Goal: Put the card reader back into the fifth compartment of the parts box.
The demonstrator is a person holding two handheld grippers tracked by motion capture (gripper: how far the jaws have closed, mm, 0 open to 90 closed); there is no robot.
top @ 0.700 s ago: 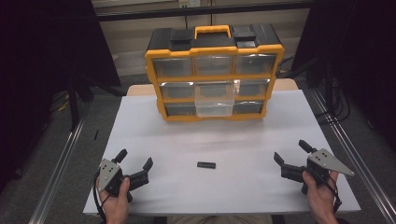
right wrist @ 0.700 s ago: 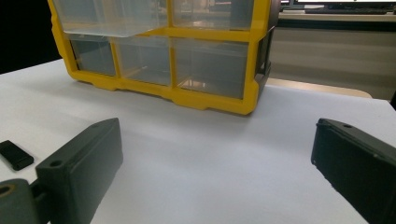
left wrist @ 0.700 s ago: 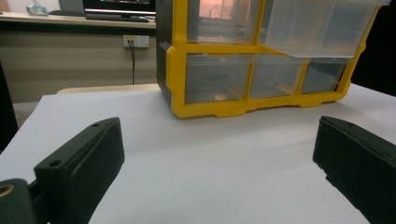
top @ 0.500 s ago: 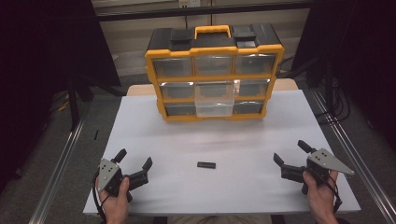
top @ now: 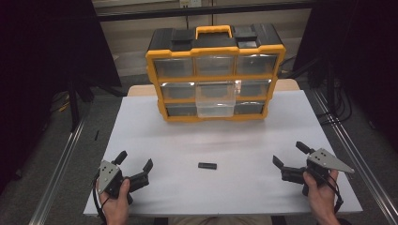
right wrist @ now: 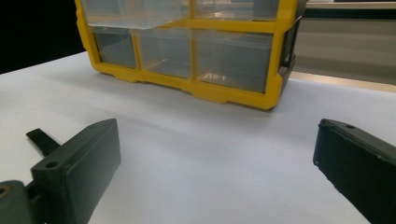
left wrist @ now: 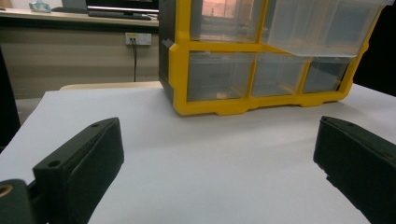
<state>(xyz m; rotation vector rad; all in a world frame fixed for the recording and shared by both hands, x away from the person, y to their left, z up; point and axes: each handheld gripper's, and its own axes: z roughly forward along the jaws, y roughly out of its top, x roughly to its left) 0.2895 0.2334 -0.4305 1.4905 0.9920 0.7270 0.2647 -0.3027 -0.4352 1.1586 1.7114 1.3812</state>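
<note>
Resting low at table's near edge, left gripper (top: 133, 165) & right gripper (top: 291, 154); fingers apart.

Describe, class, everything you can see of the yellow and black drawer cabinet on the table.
The drawer cabinet stands upright at the far end of the white table, facing the person. Its frame looks like yellow plastic, with a black top and a yellow carry handle. It holds three rows of three clear drawers. The middle drawer of the middle row is pulled out toward the person; the others sit shut. Nothing touches it but the table, and both grippers are well short of it.
</note>
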